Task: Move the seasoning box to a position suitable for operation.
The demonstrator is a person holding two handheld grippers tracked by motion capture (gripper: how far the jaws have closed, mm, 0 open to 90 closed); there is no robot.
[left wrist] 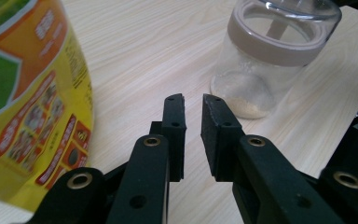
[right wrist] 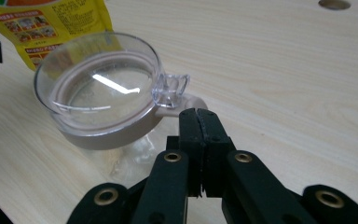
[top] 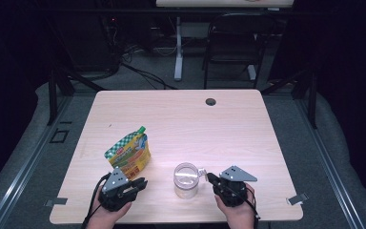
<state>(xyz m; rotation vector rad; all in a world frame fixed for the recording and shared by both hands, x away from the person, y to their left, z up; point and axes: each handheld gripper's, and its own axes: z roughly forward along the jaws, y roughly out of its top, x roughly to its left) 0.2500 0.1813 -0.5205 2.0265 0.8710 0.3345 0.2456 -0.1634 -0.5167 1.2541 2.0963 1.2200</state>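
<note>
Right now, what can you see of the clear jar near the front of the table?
The jar stands upright on the table, right of the yellow pouch. It is clear plastic with a taupe collar, a transparent lid and a small clear tab. A little pale powder lies at the bottom. The right claw, jaws together, sits by the tab; contact is unclear.

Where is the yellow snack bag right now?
In the high view, the yellow bag lies left of the clear jar, just beyond the left tongs.
</note>
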